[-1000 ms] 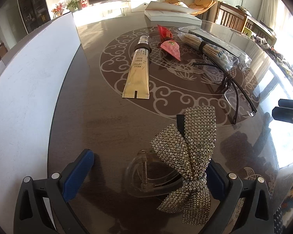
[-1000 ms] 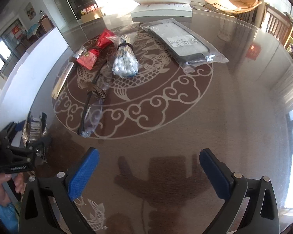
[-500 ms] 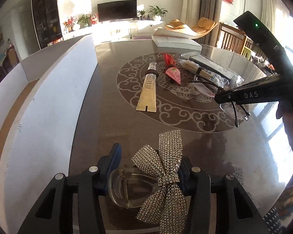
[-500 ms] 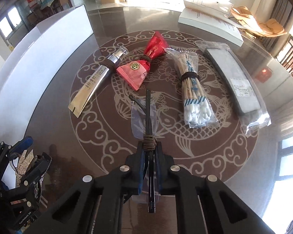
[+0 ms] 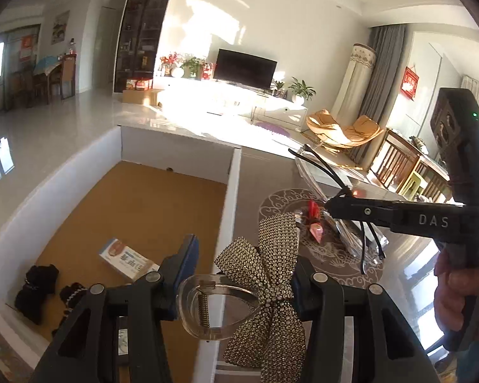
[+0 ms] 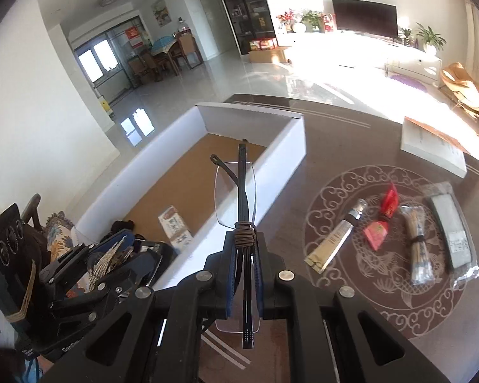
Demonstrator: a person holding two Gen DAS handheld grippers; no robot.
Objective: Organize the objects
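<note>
Left wrist: fingers pinching bow clip; right fingers tight on glasses

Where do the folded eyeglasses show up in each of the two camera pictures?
Left wrist view: the eyeglasses sit right of centre, clamped in the right gripper that reaches in from the right edge.
Right wrist view: the eyeglasses stand at bottom centre, rising from the closed jaws.
Shared landmark: the white-walled box with the brown floor.
</note>
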